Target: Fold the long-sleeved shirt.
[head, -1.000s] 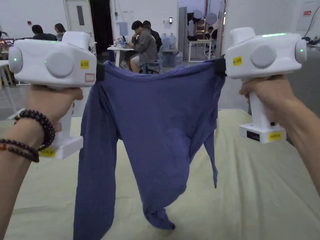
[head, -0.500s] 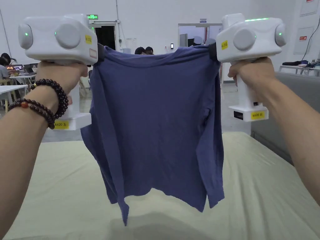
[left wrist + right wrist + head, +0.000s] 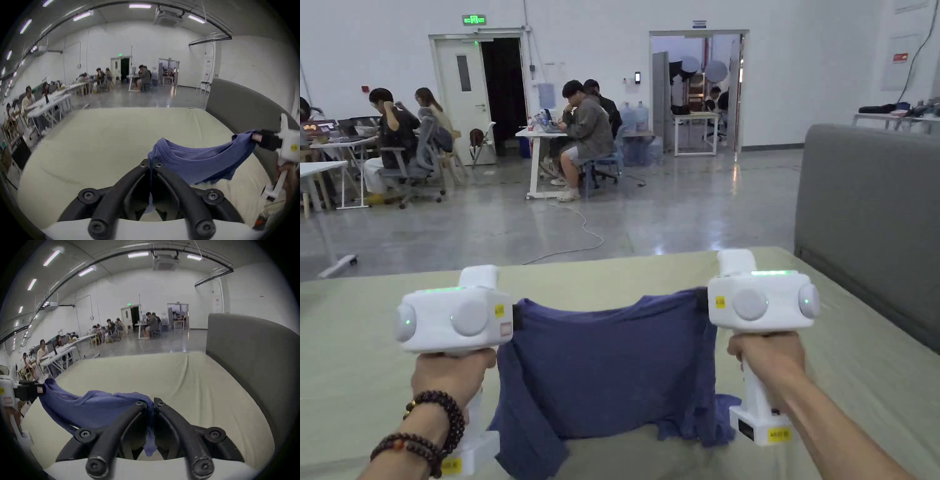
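The long-sleeved shirt (image 3: 606, 369) is plain blue-violet, no print. The bed sheet (image 3: 362, 350) is pale yellow-cream. Both gripper housings are white with small yellow stickers (black jaws); the bead bracelets (image 3: 434, 415) are dark brown, the padded panel (image 3: 862, 212) grey.

Pale bed sheet (image 3: 650, 269), grey padded panel (image 3: 869, 212) right, people at white desks (image 3: 540, 134) behind

one shirt (image 3: 612, 369), two tools, one bed (image 3: 675, 269)
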